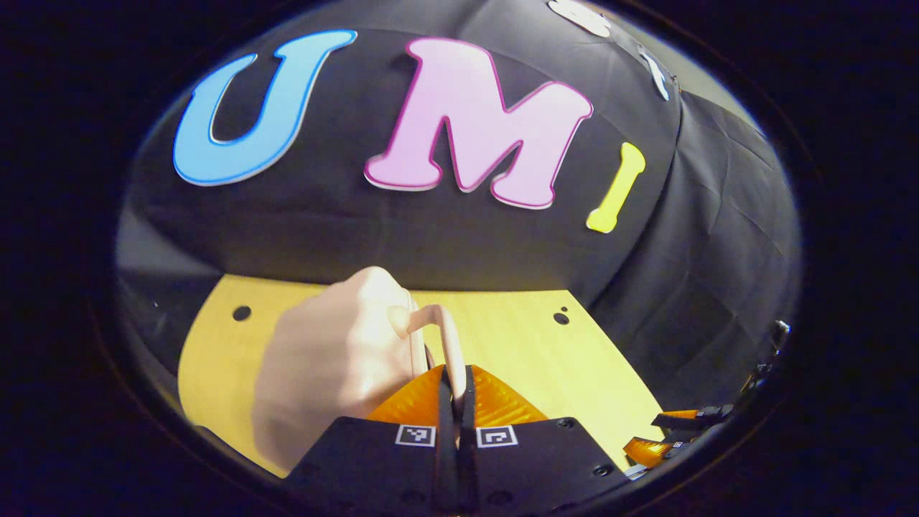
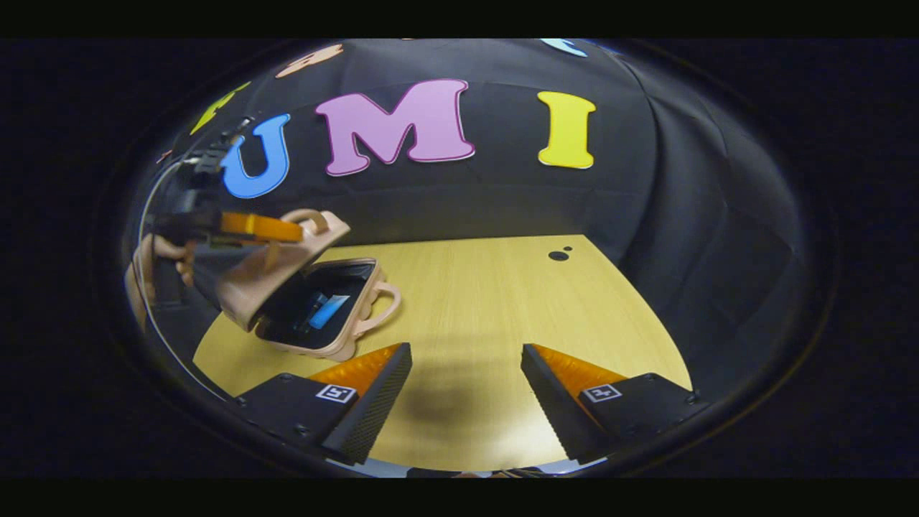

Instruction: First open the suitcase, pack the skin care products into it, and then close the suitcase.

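Note:
A small beige suitcase [image 2: 316, 337] sits on the left of the yellow table [image 2: 488, 301]. Its lid [image 2: 276, 276] is tilted partway over the base. Inside the dark interior lie blue skin care products [image 2: 327, 310]. My left gripper [image 1: 457, 388] is shut on the lid's handle [image 1: 449, 345], with the lid [image 1: 337, 359] just left of the fingers. In the right gripper view that left gripper [image 2: 262, 226] reaches in from the left, held by a hand [image 2: 154, 262]. My right gripper [image 2: 467, 359] hovers open over bare table, to the right of the suitcase, with nothing between its fingers.
The black cloth wall [image 2: 502, 201] closes off the table's far edge and right side. Small dark holes [image 2: 558, 255] mark the far right corner of the tabletop. The other gripper [image 1: 682, 431] shows low at the right in the left gripper view.

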`<state>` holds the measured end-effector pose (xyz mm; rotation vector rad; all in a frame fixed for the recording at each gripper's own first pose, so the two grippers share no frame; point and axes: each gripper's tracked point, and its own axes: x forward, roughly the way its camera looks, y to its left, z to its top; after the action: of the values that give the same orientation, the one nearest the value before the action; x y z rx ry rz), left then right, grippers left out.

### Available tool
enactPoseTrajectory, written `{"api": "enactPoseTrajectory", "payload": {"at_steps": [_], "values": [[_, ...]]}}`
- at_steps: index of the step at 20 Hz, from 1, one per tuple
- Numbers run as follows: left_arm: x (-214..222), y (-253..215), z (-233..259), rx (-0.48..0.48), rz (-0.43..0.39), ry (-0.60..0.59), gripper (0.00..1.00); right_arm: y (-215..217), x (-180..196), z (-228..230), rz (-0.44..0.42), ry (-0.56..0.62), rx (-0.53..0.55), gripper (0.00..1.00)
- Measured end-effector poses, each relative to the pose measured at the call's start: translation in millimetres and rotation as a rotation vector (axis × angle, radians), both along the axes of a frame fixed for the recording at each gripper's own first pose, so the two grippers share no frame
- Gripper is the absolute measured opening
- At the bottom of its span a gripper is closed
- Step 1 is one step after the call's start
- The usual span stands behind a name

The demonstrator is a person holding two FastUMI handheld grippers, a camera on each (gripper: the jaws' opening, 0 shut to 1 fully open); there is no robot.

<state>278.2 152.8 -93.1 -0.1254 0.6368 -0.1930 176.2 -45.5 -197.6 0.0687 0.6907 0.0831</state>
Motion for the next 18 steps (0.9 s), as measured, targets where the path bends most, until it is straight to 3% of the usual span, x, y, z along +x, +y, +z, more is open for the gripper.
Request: {"api": "enactPoseTrajectory", "payload": {"at_steps": [5,9,11,14,15,16,17,18], "values": [[9,-32,-84,0.118,0.067,0.110,0.07,-42,-12,-3,-0.037,0.029,0.045,0.98],[4,-36,-108,0.166,0.120,0.146,0.11,-68,-17,0,-0.053,0.015,0.070,0.97],[0,-45,-102,0.119,0.156,0.138,0.16,-74,-16,9,-0.043,-0.010,0.089,0.97],[-27,-68,-43,0.013,0.155,-0.005,0.58,-66,-11,32,0.017,-0.064,0.115,0.97],[-43,-65,-15,0.025,0.174,-0.079,0.67,-63,-9,41,0.041,-0.090,0.116,0.98],[-56,-63,14,0.030,0.186,-0.163,0.97,-59,-8,51,0.062,-0.115,0.113,0.98],[-69,-60,43,0.036,0.199,-0.246,0.99,-58,-8,65,0.078,-0.145,0.107,0.98],[-89,-57,72,0.044,0.210,-0.328,0.95,-55,-8,79,0.088,-0.180,0.102,0.98]]}}
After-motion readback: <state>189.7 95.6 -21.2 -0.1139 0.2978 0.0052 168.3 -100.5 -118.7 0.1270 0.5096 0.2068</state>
